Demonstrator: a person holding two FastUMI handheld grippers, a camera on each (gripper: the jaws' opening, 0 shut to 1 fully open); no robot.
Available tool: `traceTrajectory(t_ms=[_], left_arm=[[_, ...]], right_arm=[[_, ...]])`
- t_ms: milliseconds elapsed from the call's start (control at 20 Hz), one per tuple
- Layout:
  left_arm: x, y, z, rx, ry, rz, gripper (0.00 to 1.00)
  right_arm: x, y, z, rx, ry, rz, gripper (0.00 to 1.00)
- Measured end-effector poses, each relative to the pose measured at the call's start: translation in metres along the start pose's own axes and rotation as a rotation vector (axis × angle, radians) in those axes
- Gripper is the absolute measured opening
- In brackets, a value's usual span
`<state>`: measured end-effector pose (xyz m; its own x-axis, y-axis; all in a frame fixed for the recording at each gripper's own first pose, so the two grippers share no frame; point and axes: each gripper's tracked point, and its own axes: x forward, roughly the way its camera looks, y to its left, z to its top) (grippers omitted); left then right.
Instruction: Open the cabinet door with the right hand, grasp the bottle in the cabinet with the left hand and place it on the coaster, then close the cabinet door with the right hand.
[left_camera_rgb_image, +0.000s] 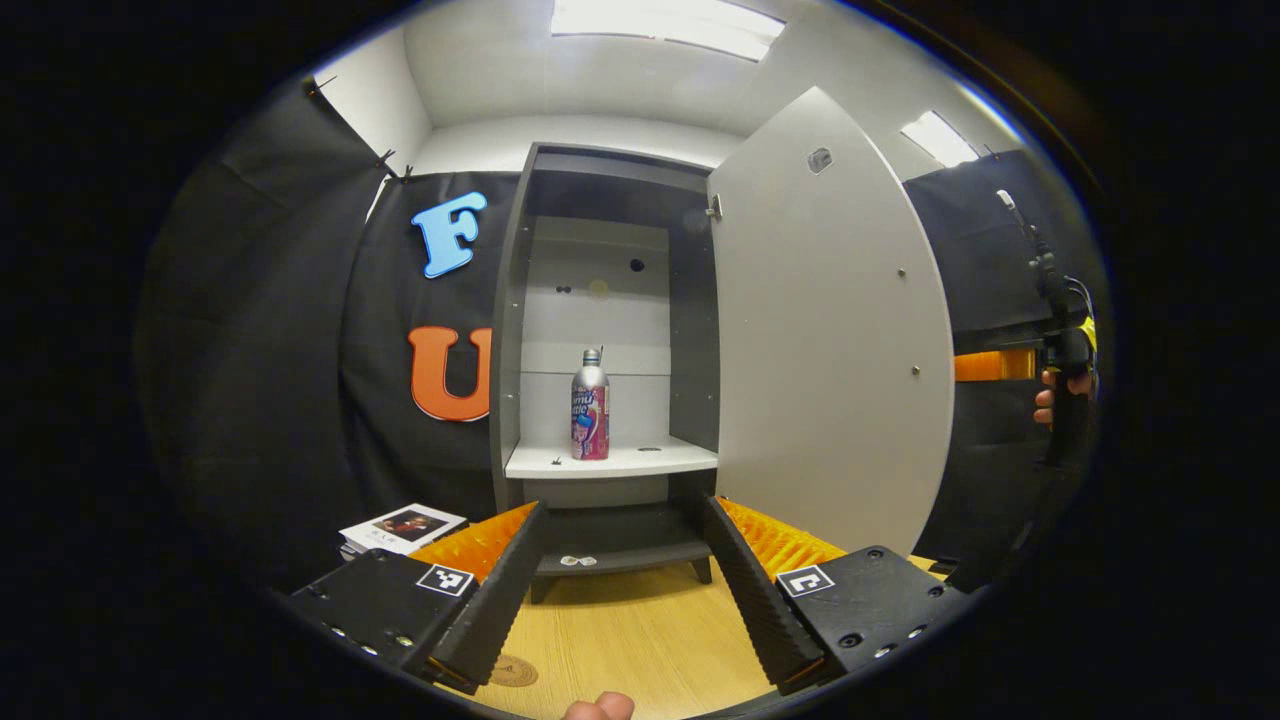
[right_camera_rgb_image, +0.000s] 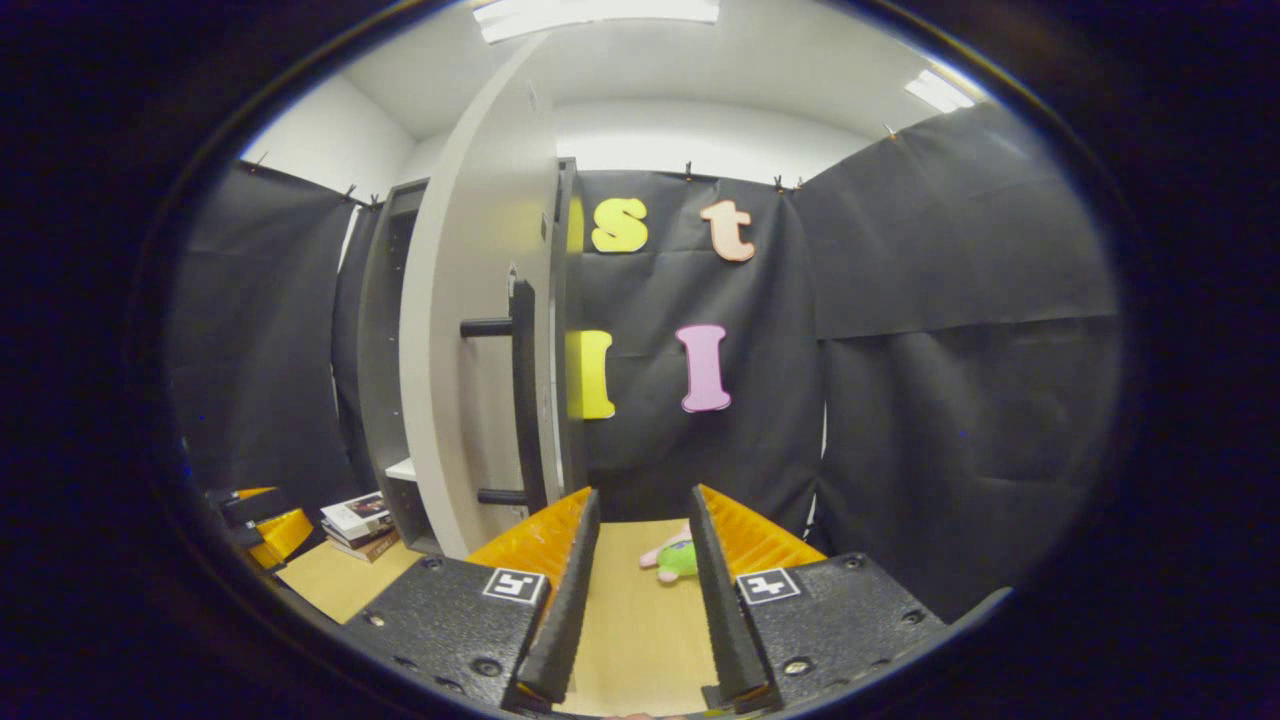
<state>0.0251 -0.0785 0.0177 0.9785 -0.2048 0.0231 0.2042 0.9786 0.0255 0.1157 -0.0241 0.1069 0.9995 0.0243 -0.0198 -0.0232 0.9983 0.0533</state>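
The bottle stands upright on the white shelf inside the cabinet, well beyond the left gripper and centred between the lines of its two fingers. The left gripper's jaws are spread wide and hold nothing; they hang above the wooden tabletop. The bottle is a slim metallic cylinder with a narrow neck, a small cap and a printed red and pink label. The cabinet door is swung fully open to the right of the bottle, a flat pale panel. A round coaster lies on the tabletop near the left finger. The right gripper has its jaws parted and empty, just right of the door's dark bar handle, not touching it. A small plush toy lies on the tabletop beyond those jaws.
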Motion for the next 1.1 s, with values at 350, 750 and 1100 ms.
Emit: traceTrajectory(t_ms=[350, 750, 1100], left_arm=[[0.100, 0.017, 0.038, 0.016, -0.058, -0.004, 0.94], [0.244, 0.042, 0.033, -0.089, -0.021, 0.044, 0.94], [0.324, 0.063, 0.018, -0.005, -0.032, 0.089, 0.95]], right_arm=[[0.018, -0.006, 0.005, 0.030, -0.026, 0.007, 0.82], [0.019, -0.008, -0.014, 0.012, 0.018, -0.004, 0.82], [0.008, -0.026, -0.024, 0.014, 0.052, -0.061, 0.82]])
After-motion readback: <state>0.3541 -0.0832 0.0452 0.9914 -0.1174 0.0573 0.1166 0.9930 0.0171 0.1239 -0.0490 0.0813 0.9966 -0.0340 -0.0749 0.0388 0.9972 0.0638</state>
